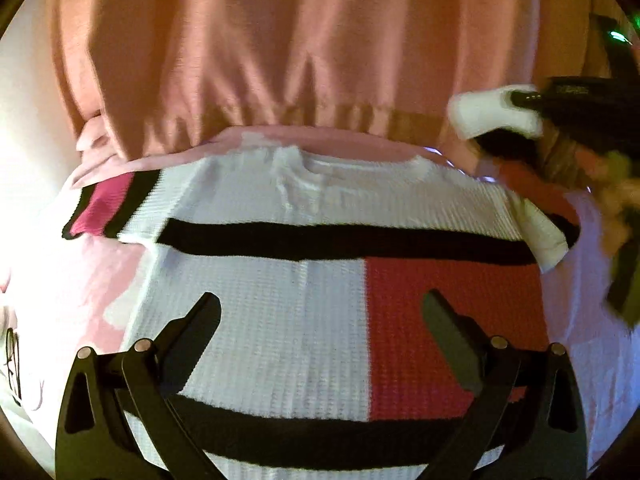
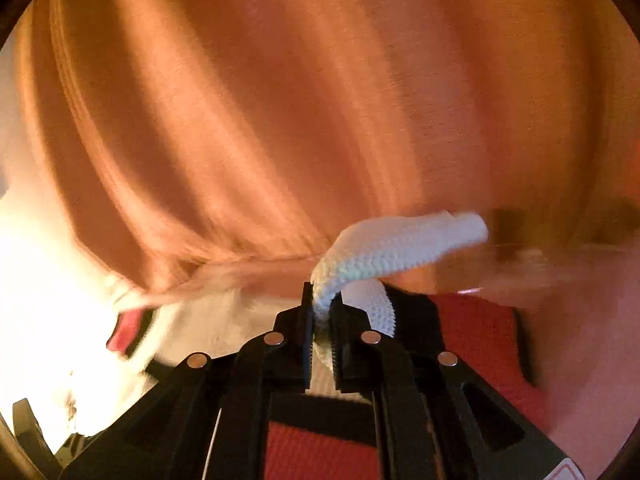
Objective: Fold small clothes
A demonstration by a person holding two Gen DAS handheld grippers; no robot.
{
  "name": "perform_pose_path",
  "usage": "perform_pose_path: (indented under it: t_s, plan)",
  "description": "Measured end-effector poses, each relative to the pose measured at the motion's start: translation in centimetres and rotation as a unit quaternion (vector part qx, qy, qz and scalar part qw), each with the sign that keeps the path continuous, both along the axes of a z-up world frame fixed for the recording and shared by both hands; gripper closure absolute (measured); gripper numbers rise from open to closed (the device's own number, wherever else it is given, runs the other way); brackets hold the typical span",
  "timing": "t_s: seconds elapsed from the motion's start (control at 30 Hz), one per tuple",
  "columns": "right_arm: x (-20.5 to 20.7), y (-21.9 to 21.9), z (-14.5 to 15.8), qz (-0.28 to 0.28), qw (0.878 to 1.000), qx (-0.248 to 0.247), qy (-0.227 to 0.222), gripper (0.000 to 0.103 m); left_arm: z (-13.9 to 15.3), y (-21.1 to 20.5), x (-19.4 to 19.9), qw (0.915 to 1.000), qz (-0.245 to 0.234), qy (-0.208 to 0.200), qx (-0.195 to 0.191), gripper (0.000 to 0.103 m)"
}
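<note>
A small knit sweater (image 1: 280, 288), white with black stripes and red blocks, lies flat on a pink cloth. My left gripper (image 1: 320, 320) is open just above its middle, holding nothing. My right gripper (image 2: 323, 320) is shut on the sweater's white sleeve cuff (image 2: 400, 248) and holds it lifted; it also shows in the left wrist view (image 1: 516, 104) at the upper right with the white cuff (image 1: 488, 114) in its jaws. The other sleeve (image 1: 108, 208), red with black bands, lies spread at the left.
A person in a salmon-pink top (image 1: 280, 48) stands right behind the sweater, filling the background in both views (image 2: 320, 100). The pink cloth (image 1: 588, 300) covers the surface around the sweater. Printed white fabric (image 1: 16, 360) lies at the far left.
</note>
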State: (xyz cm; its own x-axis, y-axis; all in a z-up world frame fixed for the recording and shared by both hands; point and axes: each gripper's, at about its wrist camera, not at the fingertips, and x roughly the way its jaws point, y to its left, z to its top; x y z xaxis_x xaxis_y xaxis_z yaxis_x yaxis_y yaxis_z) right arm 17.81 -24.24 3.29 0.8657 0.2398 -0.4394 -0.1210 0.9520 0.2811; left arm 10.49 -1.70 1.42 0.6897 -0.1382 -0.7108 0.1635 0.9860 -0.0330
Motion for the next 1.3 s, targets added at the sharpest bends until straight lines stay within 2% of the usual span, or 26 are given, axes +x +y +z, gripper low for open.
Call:
perform_pose_path:
  t_s: [0.07,0.1,0.17,0.23,0.27,0.33,0.43,0.5,0.57,0.63,0.73,0.77,0.8,0.87,0.93,0.97,1.03,1.07,1.1,1.13,1.17,1.2,1.3]
  plan:
    - [2.1,5.3,-2.0,0.038,0.999,-0.013,0.031,0.095,0.5,1.8,0.2,0.9998,0.015,-0.005,-0.008,0.005]
    - [3.3,7.3,-3.1,0.057,0.997,-0.017,0.050,0.092,0.7,2.7,0.4,0.9996,0.021,-0.008,-0.014,0.005]
    - [5.3,11.3,-5.9,0.097,0.990,-0.033,0.098,0.091,0.8,4.5,0.9,0.9992,0.035,-0.007,-0.019,0.005]
    - [5.3,13.1,-7.1,0.111,0.986,-0.055,0.108,0.090,0.8,5.9,1.3,0.9989,0.040,-0.002,-0.025,0.005]
    - [4.5,13.2,-6.6,0.114,0.987,-0.060,0.098,0.087,0.8,6.8,1.5,0.9985,0.045,0.000,-0.030,0.005]
    - [2.6,11.7,-5.1,0.102,0.990,-0.061,0.081,0.061,0.8,8.0,1.9,0.9980,0.050,0.003,-0.038,0.005]
    - [-1.4,8.1,-2.4,0.047,0.993,-0.094,0.052,0.051,0.6,9.2,2.9,0.9973,0.051,0.010,-0.052,0.005]
    - [-4.3,4.1,-1.2,-0.003,0.990,-0.127,0.059,0.047,0.2,9.0,4.2,0.9964,0.044,0.021,-0.069,0.005]
    - [-6.9,0.6,-1.4,-0.053,0.985,-0.145,0.075,0.045,-0.2,7.7,5.1,0.9968,0.032,0.026,-0.068,0.005]
    - [-9.0,-2.5,-2.2,-0.093,0.981,-0.144,0.093,0.045,-0.4,5.6,5.9,0.9987,0.019,0.017,-0.044,0.005]
    - [-12.1,-7.3,-3.9,-0.144,0.978,-0.099,0.112,0.044,-0.7,1.3,7.3,1.0000,-0.002,-0.008,0.004,0.005]
    - [-12.5,-8.9,-4.4,-0.168,0.973,-0.083,0.135,0.045,-1.0,-0.3,8.1,0.9998,-0.003,-0.010,0.014,0.005]
    - [-12.5,-9.5,-4.8,-0.176,0.970,-0.071,0.150,0.044,-1.4,-1.3,8.8,0.9998,-0.002,-0.009,0.018,0.005]
    - [-13.0,-10.6,-4.8,-0.167,0.974,-0.059,0.137,0.044,-2.8,-3.5,10.5,0.9996,-0.002,0.005,0.028,0.005]
    - [-13.0,-10.6,-5.0,-0.179,0.969,-0.100,0.139,0.044,-4.4,-5.1,12.0,0.9989,-0.010,0.024,0.040,0.005]
    - [-13.0,-10.5,-5.2,-0.179,0.966,-0.121,0.142,0.044,-5.4,-5.9,12.7,0.9981,-0.015,0.034,0.049,0.008]
    - [-13.0,-10.7,-5.5,-0.172,0.965,-0.129,0.149,0.041,-6.9,-6.7,13.8,0.9969,-0.032,0.045,0.056,0.032]
    - [-12.9,-10.9,-5.8,-0.170,0.965,-0.130,0.153,0.040,-7.7,-6.9,14.5,0.9963,-0.038,0.053,0.057,0.052]
    - [-12.5,-10.6,-6.2,-0.169,0.964,-0.131,0.157,0.040,-8.0,-6.7,14.9,0.9965,-0.034,0.056,0.053,0.066]
    - [-12.2,-10.6,-6.6,-0.165,0.964,-0.134,0.163,0.040,-8.1,-6.2,15.2,0.9973,-0.024,0.053,0.044,0.074]
    - [-11.9,-10.2,-7.0,-0.161,0.963,-0.136,0.166,0.040,-7.9,-5.1,15.6,0.9981,-0.013,0.052,0.030,0.087]
    - [-11.2,-9.5,-7.8,-0.156,0.963,-0.139,0.171,0.040,-7.7,-4.3,16.0,0.9983,-0.004,0.054,0.020,0.093]
    - [-9.6,-8.2,-8.6,-0.142,0.963,-0.146,0.178,0.040,-6.9,0.1,17.2,0.9958,0.065,0.060,-0.023,0.093]
